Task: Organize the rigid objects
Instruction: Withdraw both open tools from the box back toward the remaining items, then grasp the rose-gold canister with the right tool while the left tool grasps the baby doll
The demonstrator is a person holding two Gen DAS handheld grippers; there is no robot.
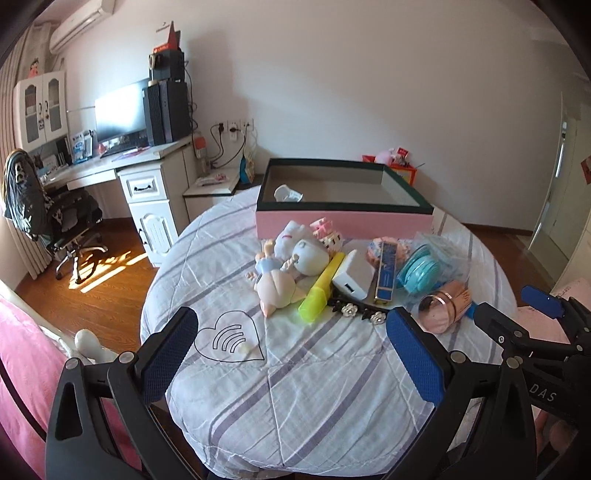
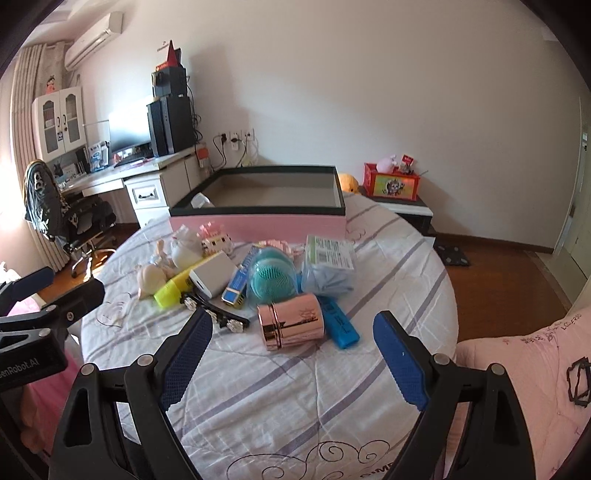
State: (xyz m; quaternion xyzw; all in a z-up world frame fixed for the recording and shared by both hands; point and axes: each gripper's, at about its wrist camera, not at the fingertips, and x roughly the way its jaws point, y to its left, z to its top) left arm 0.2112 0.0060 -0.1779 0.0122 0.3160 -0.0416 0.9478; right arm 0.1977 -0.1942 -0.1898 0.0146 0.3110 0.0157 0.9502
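Left gripper (image 1: 291, 354): jaws spread wide, nothing between the blue pads, hovering over bare quilt short of the clutter.
Right gripper (image 2: 291, 358): likewise wide open and empty, pointed at a rose-gold cylinder (image 2: 291, 321) lying on its side just ahead.

Surface: quilted bedspread (image 1: 295, 387), pale with grey-violet stripes and a stitched heart motif (image 1: 229, 338).

Items heaped mid-surface, mostly touching:
- doll figure (image 1: 275, 286) and white round-headed figurine (image 1: 310, 256)
- yellow highlighter (image 1: 319, 291)
- white charger block (image 1: 352, 278)
- narrow blue-and-gold box (image 1: 386, 271)
- teal round brush (image 2: 273, 278)
- bagged blue item with green label (image 2: 328, 266)
- black hair clip with silver flowers (image 2: 218, 314)
- blue flat stick (image 2: 340, 321) (beside the cylinder)
- pink brick-built toy (image 2: 216, 236)

Container: pink box with dark rim (image 1: 343, 218), open-topped, directly behind the heap; one small white object (image 1: 288, 194) inside at the left corner.

Room: white desk (image 1: 122, 166) with monitor (image 1: 120, 110) at left, office chair (image 1: 55, 218) draped with clothing, wall air conditioner (image 1: 81, 26), wooden floor (image 1: 92, 288), red toy crate (image 2: 391, 182) on a low stand by the back wall.
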